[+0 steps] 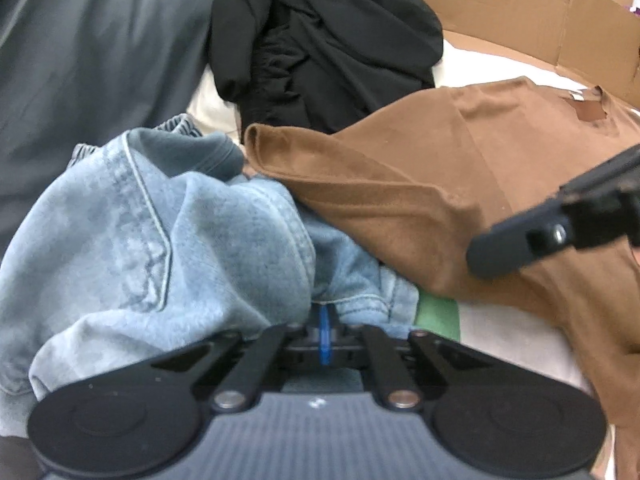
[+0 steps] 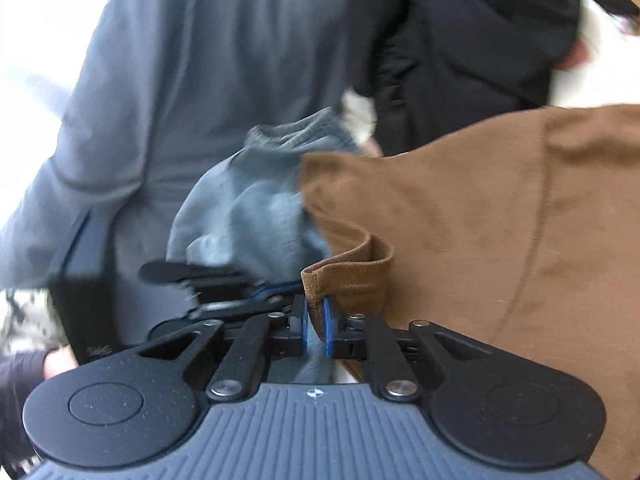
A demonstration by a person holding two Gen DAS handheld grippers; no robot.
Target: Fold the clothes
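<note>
A brown shirt lies spread at the right, its neck label toward the far right. My right gripper is shut on a folded hem of the brown shirt; in the left wrist view it reaches in over the shirt from the right. A crumpled light-blue denim garment bulges just ahead of my left gripper, whose blue pads are pressed together on the denim's hem. In the right wrist view the left gripper sits to the left, under the denim garment.
A black garment is heaped behind the brown shirt, and a large grey garment fills the left. A cardboard wall stands at the back right. White surface and a green patch show beneath. A person's hand is at lower left.
</note>
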